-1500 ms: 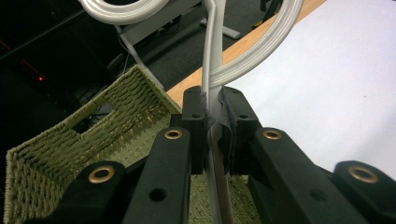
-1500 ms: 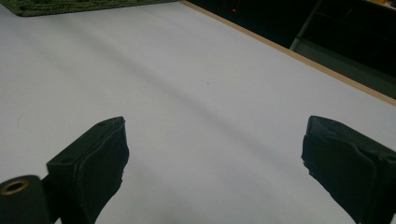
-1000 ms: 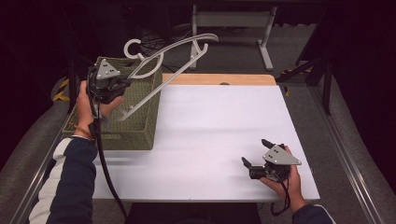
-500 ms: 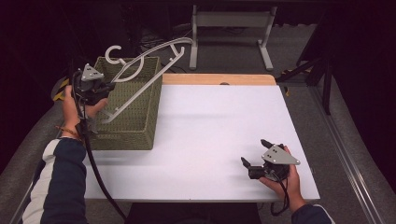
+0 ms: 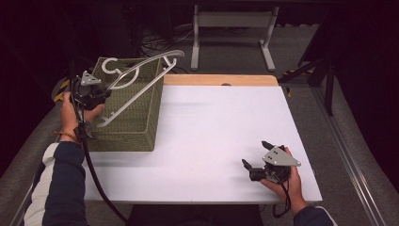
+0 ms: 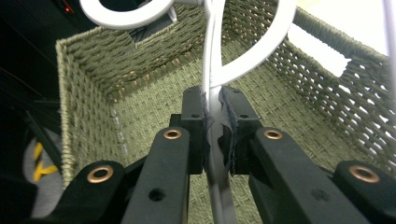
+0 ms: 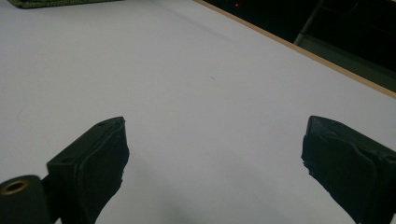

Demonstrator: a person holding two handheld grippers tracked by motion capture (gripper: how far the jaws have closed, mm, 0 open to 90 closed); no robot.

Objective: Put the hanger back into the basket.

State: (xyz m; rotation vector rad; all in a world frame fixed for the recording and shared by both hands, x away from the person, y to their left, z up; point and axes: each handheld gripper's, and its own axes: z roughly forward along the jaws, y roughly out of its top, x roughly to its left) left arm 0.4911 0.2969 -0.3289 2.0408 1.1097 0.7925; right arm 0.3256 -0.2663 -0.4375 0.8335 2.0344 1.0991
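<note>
A white plastic hanger hangs tilted over the green woven basket at the table's left. My left gripper is shut on one bar of the hanger, above the basket's left rim; the basket's floor lies below the jaws and looks bare where it shows. The hanger's hook points to the far left. My right gripper rests near the table's front right, held by a hand. Its jaws stand wide apart over bare white table, with nothing between them.
The white tabletop has a wooden strip along its far edge. A metal frame stands on the floor behind the table. A corner of the basket lies far off in the right gripper view.
My left gripper has carried the hanger to the left and lower, from above the basket's right side to over its left rim. The right gripper has not moved.
</note>
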